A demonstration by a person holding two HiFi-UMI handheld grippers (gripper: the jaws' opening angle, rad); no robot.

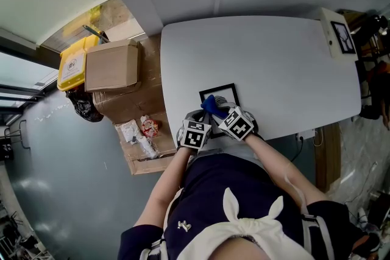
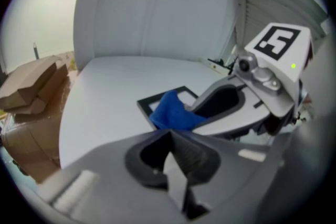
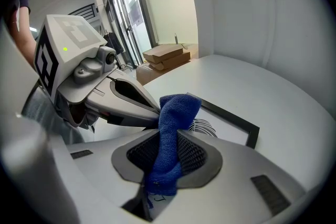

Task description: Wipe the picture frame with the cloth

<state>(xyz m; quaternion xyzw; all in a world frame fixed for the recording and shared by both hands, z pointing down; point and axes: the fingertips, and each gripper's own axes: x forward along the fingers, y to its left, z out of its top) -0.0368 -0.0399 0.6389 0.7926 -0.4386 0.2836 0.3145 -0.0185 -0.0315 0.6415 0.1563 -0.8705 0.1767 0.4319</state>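
The picture frame [image 1: 226,91] is seen in the head view lying flat by the bench's [image 1: 274,52] near edge, just ahead of both claws; bare bench lies beyond. In the left gripper view, the left claw [image 2: 170,136] is clenched on nothing. In the right gripper view, the blue cloth [image 3: 176,110] is gripped by the right claw [image 3: 168,153], its free end over the frame's near corner.

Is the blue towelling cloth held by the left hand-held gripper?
No, the right hand-held gripper clamps the blue towelling cloth; the left hand-held gripper is shut on nothing.
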